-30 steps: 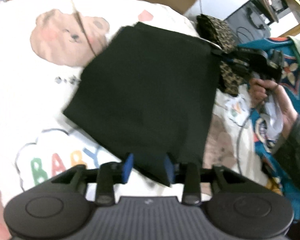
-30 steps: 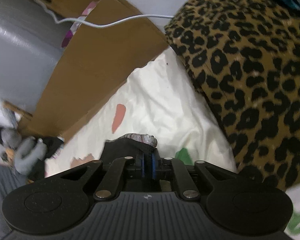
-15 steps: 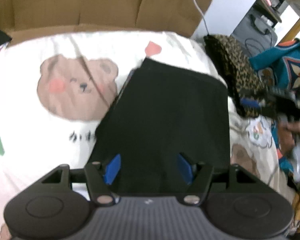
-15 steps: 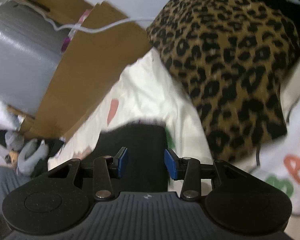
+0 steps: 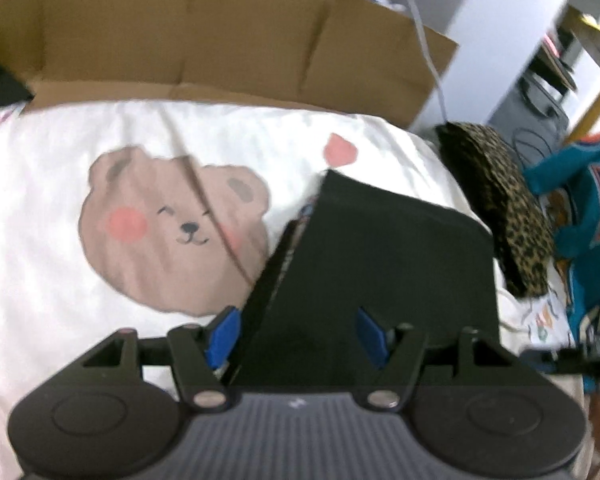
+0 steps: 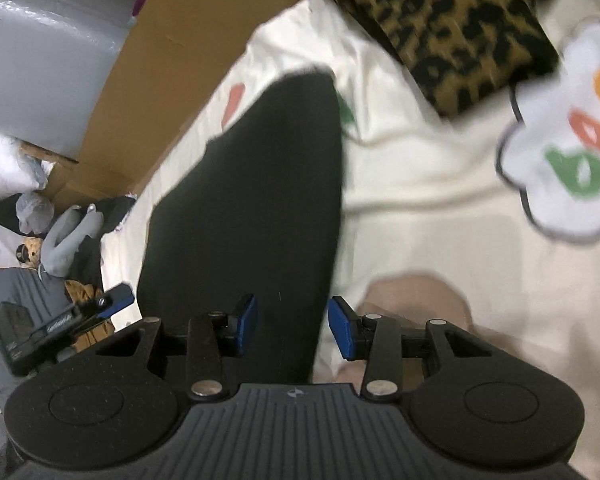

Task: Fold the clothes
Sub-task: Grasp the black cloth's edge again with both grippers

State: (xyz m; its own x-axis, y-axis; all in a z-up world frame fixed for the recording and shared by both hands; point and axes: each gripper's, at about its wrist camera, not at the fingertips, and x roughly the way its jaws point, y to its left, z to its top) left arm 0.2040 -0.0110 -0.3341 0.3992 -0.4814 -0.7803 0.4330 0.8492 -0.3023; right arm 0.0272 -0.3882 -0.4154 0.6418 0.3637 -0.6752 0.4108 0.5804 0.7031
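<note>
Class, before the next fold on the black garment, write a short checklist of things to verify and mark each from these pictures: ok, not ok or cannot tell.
1. Left claw open, pads clear of the cloth: ok.
2. Right claw open, nothing pinched: ok.
3. Black garment lying flat on the bear-print sheet: ok.
4. Garment's left edge layers lined up: not ok, an under layer sticks out.
5. Leopard-print cloth clear of the garment: cannot tell.

leopard cushion (image 5: 500, 208) & cardboard (image 5: 220, 40) hem in open sheet (image 5: 60, 280).
</note>
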